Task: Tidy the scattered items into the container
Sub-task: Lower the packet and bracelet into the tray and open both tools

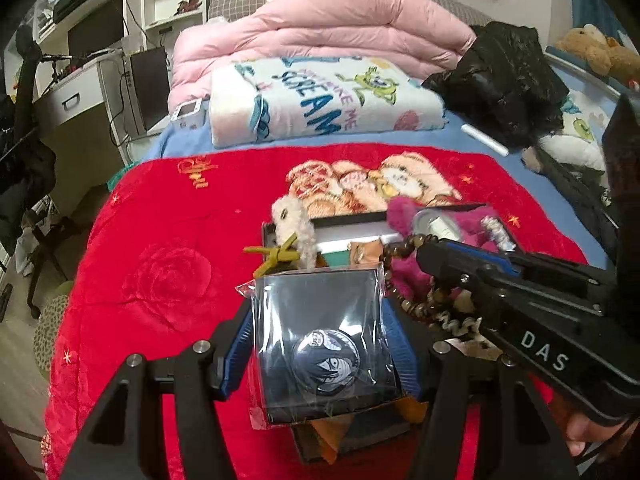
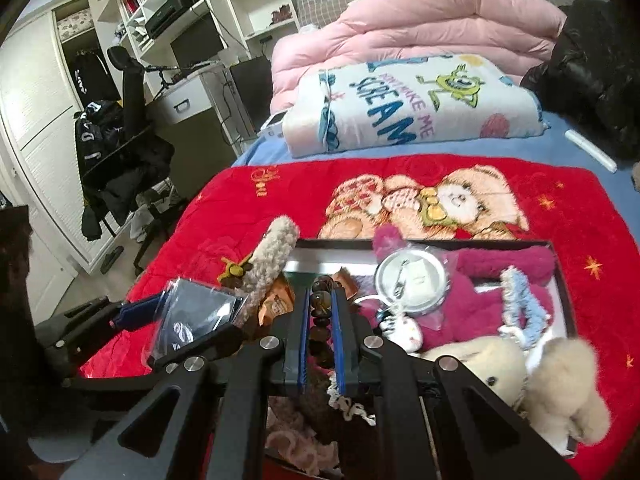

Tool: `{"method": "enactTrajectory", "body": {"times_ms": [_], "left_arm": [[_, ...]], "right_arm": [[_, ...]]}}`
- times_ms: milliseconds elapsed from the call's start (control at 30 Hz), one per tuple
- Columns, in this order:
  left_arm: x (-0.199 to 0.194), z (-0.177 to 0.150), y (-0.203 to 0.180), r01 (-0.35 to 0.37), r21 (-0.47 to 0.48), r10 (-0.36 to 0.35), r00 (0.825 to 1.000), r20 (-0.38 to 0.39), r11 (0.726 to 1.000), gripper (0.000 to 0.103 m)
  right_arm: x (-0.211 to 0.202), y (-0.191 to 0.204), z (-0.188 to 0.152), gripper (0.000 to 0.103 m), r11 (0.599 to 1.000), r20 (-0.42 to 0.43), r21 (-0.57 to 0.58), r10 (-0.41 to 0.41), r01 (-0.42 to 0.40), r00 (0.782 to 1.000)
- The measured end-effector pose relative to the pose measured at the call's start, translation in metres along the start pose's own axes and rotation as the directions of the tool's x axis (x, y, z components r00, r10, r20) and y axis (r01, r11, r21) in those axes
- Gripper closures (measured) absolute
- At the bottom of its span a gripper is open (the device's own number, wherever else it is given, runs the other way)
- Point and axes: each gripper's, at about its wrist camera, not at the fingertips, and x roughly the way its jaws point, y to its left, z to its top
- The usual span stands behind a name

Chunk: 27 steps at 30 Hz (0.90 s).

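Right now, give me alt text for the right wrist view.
The right gripper is shut on a bead bracelet above a box crowded with plush toys on a red blanket. The left gripper holds a wrapped packet beside it.

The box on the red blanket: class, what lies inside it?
Inside the box: a magenta plush, round tin, blue crochet piece, cream plush. The box floor beneath them is mostly hidden.
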Motion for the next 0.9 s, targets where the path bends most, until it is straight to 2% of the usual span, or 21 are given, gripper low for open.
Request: {"method": "enactTrajectory", "body": {"times_ms": [233,500,733,900], "left_arm": [[0.018,-0.008,0.000,0.005,-0.003,-0.005,0.999,-0.045,1.000,0.040],[0.022,-0.009,-0.002,0.013,-0.007,-0.013,0.998,-0.054,1.000,0.041],[0.025,-0.012,-0.007,0.000,0.020,0.001,0.999,-0.050,1.000,0.040],[0.025,-0.013,-0.010,-0.043,0.034,0.044,0.999,-0.029,0.998,0.039]], "right_arm": [[0.010,0.000,-0.004,0.092,1.000,-0.018,0.014,0.003,-0.003,1.000],[0.010,-0.005,-0.005,0.091,0.999,-0.024,0.038,0.002,-0.001,1.000],[0.015,-0.008,-0.008,0.089,0.999,-0.040,0.053,0.009,-0.007,0.999],[0.016,-0.009,-0.009,0.088,0.998,-0.040,0.067,0.014,-0.011,0.999]]}}
